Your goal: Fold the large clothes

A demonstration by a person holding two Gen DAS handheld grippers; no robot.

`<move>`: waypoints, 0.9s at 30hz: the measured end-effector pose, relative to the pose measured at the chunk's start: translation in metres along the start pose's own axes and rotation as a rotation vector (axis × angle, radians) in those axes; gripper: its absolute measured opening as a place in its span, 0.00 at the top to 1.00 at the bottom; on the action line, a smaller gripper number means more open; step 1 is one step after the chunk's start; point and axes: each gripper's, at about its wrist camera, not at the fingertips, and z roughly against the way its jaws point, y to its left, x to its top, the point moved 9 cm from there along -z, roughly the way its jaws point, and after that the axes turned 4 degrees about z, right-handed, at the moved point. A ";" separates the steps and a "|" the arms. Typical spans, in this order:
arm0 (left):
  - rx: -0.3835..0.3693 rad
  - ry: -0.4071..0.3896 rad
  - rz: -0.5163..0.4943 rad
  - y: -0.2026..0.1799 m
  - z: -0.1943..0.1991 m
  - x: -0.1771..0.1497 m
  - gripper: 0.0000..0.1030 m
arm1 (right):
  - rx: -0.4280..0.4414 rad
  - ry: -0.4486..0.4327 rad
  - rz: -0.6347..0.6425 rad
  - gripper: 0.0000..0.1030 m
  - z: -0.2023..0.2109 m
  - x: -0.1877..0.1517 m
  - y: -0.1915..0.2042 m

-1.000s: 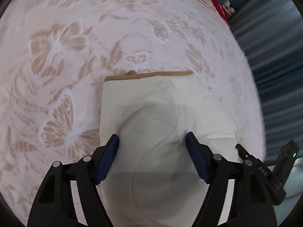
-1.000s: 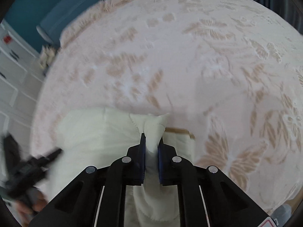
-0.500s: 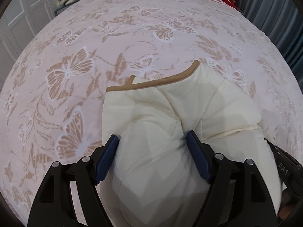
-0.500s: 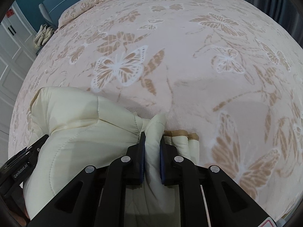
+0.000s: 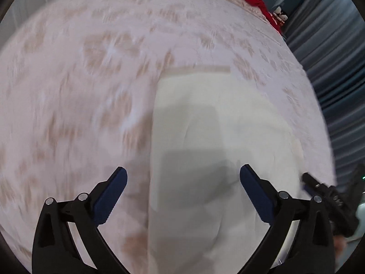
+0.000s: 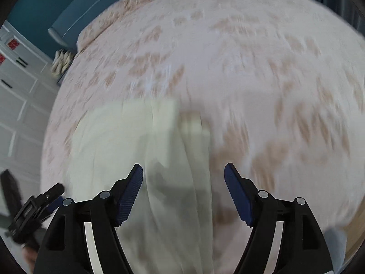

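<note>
A cream quilted garment (image 5: 205,137) with a tan trimmed edge lies folded on the pink butterfly bedspread (image 5: 79,91). My left gripper (image 5: 183,175) hangs above its near part, jaws opening wide, pads clear of the cloth. In the right wrist view the same garment (image 6: 127,141) lies below my right gripper (image 6: 183,173), whose jaws are opening; the cloth sits under the gap and no pad presses on it. Both views are blurred by motion. Each gripper shows at the edge of the other's view: the right gripper (image 5: 324,189) and the left gripper (image 6: 36,205).
A red item (image 5: 260,2) lies at the bed's far end by a teal headboard (image 6: 91,4). Grey-blue curtains (image 5: 337,68) run along one side of the bed; white cabinet doors (image 6: 16,96) stand along the other.
The right gripper let go of the pinched fold of cream cloth and opened. The left jaws spread wider. Both grippers moved and the garment now lies flatter on the bed.
</note>
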 end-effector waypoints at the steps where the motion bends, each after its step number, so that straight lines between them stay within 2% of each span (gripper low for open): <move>1: -0.013 0.035 0.022 0.007 -0.001 -0.012 0.06 | 0.029 0.024 -0.014 0.30 0.003 -0.013 -0.002; 3: -0.077 0.086 0.082 0.018 -0.003 -0.037 0.06 | 0.089 0.091 -0.043 0.29 0.002 -0.042 -0.002; 5: -0.133 0.103 0.126 0.019 -0.004 -0.052 0.05 | 0.147 0.130 -0.058 0.27 -0.003 -0.068 0.003; 9: -0.276 0.177 0.189 0.006 -0.018 -0.071 0.04 | 0.218 0.139 -0.123 0.18 -0.016 -0.083 0.007; 10: -0.288 0.184 0.201 0.003 -0.023 -0.073 0.04 | 0.224 0.140 -0.132 0.18 -0.019 -0.083 0.008; 12: -0.278 0.159 0.183 -0.001 -0.026 -0.071 0.04 | 0.231 0.135 -0.133 0.17 -0.026 -0.082 0.012; 14: -0.254 0.133 0.159 -0.006 -0.022 -0.069 0.12 | 0.231 0.136 -0.125 0.20 -0.032 -0.080 0.017; 18: -0.188 0.074 0.025 -0.019 -0.002 -0.063 0.31 | 0.206 0.097 -0.039 0.49 -0.028 -0.075 0.034; 21: -0.140 0.020 -0.075 -0.030 0.012 -0.056 0.40 | 0.132 0.038 0.091 0.62 -0.017 -0.066 0.056; 27: -0.041 -0.092 -0.196 -0.031 0.041 -0.032 0.47 | 0.066 -0.062 0.255 0.70 -0.009 -0.049 0.101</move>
